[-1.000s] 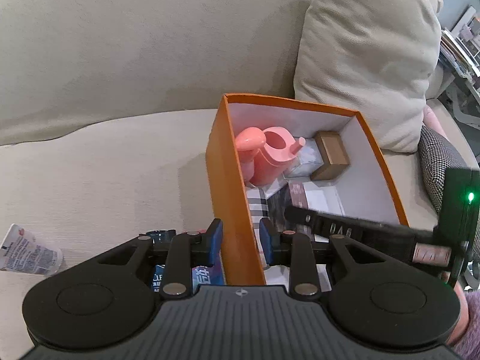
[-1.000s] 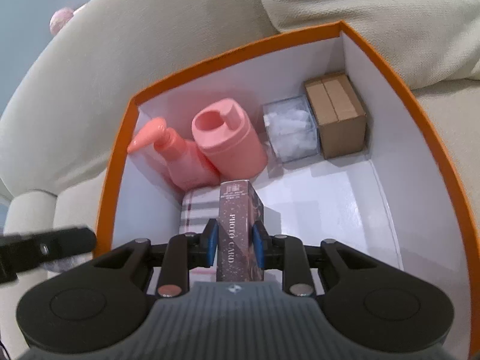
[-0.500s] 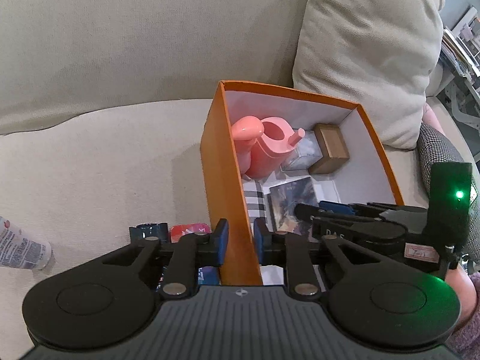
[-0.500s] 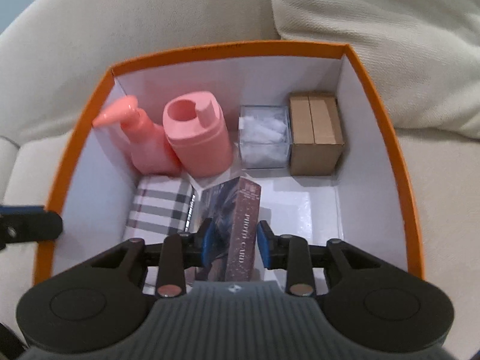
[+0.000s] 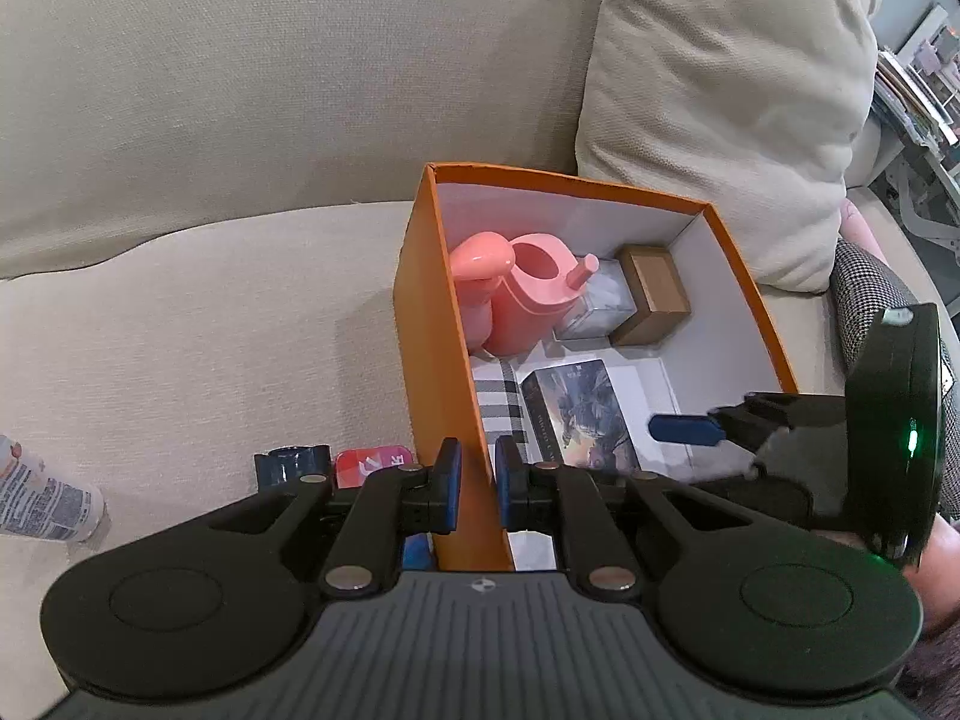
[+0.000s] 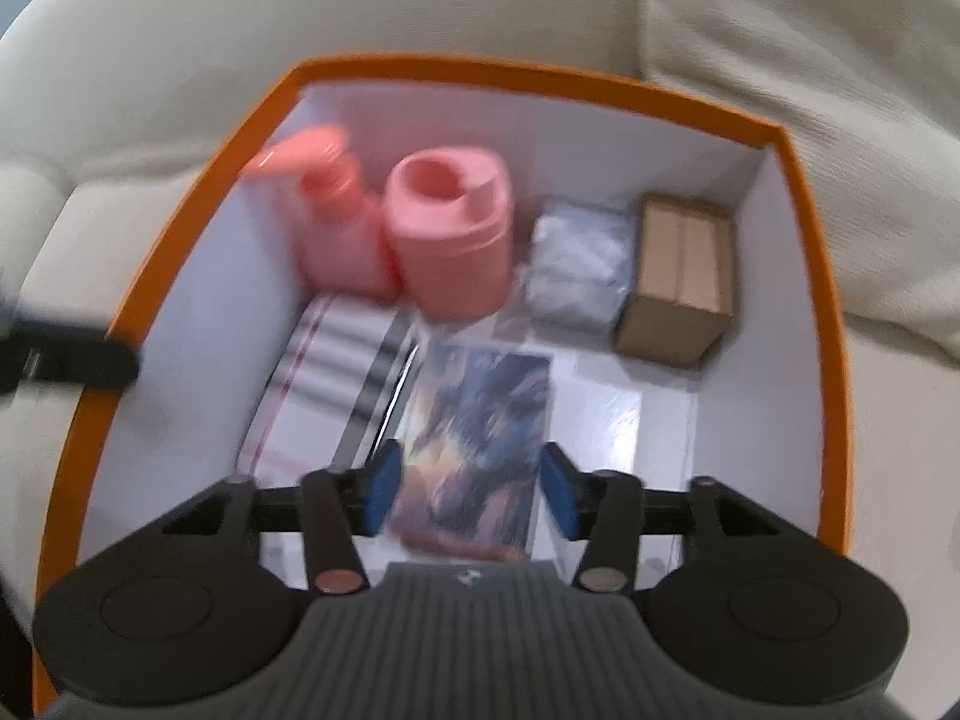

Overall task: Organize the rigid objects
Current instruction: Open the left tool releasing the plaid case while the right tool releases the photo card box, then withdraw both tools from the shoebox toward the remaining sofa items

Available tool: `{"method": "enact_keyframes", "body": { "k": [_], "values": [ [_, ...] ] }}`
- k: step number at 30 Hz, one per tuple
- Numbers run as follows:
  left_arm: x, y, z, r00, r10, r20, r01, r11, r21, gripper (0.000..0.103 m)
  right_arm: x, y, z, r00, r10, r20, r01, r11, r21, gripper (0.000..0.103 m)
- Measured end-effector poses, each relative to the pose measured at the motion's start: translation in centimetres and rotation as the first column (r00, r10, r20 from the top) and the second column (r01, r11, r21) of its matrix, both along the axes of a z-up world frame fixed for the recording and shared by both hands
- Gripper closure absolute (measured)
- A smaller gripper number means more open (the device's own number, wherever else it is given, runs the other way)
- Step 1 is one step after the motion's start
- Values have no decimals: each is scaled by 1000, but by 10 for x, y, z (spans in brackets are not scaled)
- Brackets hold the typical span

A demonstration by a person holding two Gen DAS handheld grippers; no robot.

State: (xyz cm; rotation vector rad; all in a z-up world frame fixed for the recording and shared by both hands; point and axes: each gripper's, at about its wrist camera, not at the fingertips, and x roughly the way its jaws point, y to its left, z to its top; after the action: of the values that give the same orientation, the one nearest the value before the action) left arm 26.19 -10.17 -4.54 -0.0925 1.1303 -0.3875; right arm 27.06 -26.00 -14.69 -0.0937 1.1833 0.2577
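An orange box [image 5: 420, 324] with white inside walls stands on the sofa seat. My left gripper [image 5: 476, 483] straddles its near left wall, jaws closing, pads against the cardboard. A dark photo card box [image 6: 480, 426] lies flat on the box floor. My right gripper [image 6: 471, 497] hovers over it, jaws opening, and its pads stand clear of the card box's sides. Behind it stand a pink pump bottle [image 6: 336, 222], a pink jar [image 6: 447, 228], a clear box [image 6: 576, 264] and a brown carton [image 6: 684, 276]. A plaid box [image 6: 336, 384] lies left of the card box.
On the seat outside the box lie a dark blue item [image 5: 291, 462], a red item [image 5: 372, 462] and a white tube [image 5: 36, 498] at far left. A beige cushion [image 5: 720, 90] leans behind the box, with a checked cushion [image 5: 864, 294] to its right.
The right jaws spread and let go of the photo card box, which went from standing on edge to lying flat. The left jaws narrowed around the orange wall.
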Motion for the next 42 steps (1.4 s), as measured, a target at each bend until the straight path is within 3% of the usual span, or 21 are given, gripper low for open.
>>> {"method": "enact_keyframes", "body": {
  "k": [5,9,15,18,24,27,29,31,33,35,39,42],
  "values": [
    [0,0,0,1000,5,-6,-5,1000,-5,89,-12,12,-11,983,176,-54,-181,976,-125,41],
    [1,3,0,1000,6,-14,-6,1000,-10,89,-19,22,-19,960,277,-26,-277,941,-194,49],
    [3,4,-1,1000,9,-24,-9,1000,-22,89,-19,35,-22,915,403,8,-384,879,-283,60],
    [3,3,-1,1000,11,-24,-11,1000,-21,89,-14,36,-24,917,399,18,-376,878,-296,60],
    [2,3,0,1000,14,-22,-15,1000,-25,89,-14,32,-22,939,345,17,-328,907,-264,60],
    [1,3,0,1000,19,-22,-19,999,-27,89,-18,26,-13,961,278,-9,-276,947,-163,51],
    [1,3,0,1000,23,-21,-23,999,-28,89,-17,23,-10,976,214,-47,-217,971,-95,50],
    [0,3,1,999,26,-19,-27,999,-31,89,-15,20,-8,982,161,-98,-161,987,6,57],
    [-1,5,2,999,26,-19,-27,999,-34,89,-13,21,-8,983,124,-137,-117,991,64,70],
    [-2,7,3,1000,25,-18,-26,999,-38,89,-20,31,-7,984,111,-137,-104,993,54,70],
    [-3,7,3,999,29,-16,-29,999,-39,89,-27,49,-12,978,130,-165,-115,989,95,83],
    [-3,8,3,999,32,-16,-33,999,-44,89,-24,55,-13,978,117,-175,-97,988,119,87]
  ]
}}
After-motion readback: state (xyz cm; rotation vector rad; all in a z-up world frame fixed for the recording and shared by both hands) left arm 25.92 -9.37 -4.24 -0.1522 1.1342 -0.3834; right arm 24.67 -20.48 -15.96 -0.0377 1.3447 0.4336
